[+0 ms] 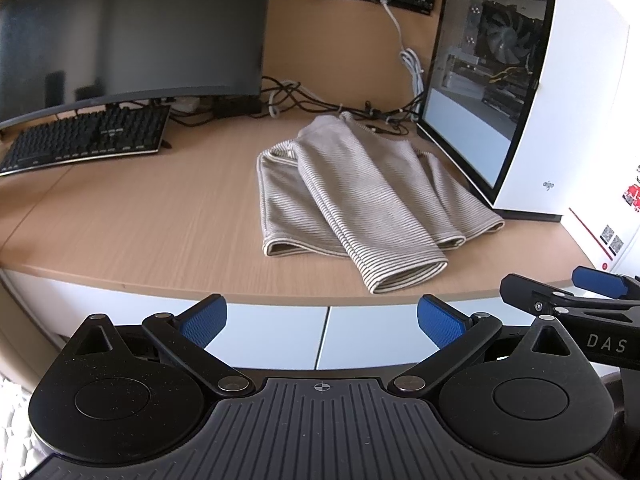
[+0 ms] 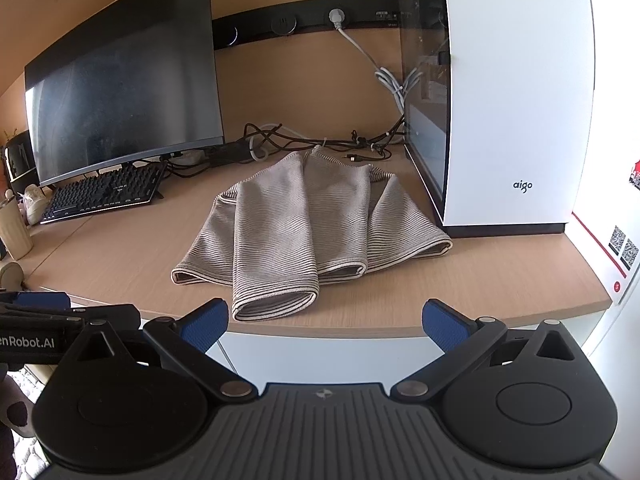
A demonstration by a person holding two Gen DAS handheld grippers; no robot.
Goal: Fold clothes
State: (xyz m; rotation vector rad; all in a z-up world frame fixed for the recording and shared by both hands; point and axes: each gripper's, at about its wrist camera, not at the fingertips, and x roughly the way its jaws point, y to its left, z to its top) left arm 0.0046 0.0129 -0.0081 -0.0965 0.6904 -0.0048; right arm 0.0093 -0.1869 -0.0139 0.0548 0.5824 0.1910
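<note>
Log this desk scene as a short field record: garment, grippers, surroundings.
garment: striped beige knit garment, partly folded, lying on the wooden desk
left gripper: jaws open, empty, short of the desk edge
right gripper: jaws open, empty, short of the desk edge
surroundings: white computer case right of garment; black keyboard and dark monitor left

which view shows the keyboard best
The left wrist view: the keyboard sits large and nearly whole under the monitor. In the right wrist view the keyboard is smaller, farther off at the left, seen more obliquely.
</note>
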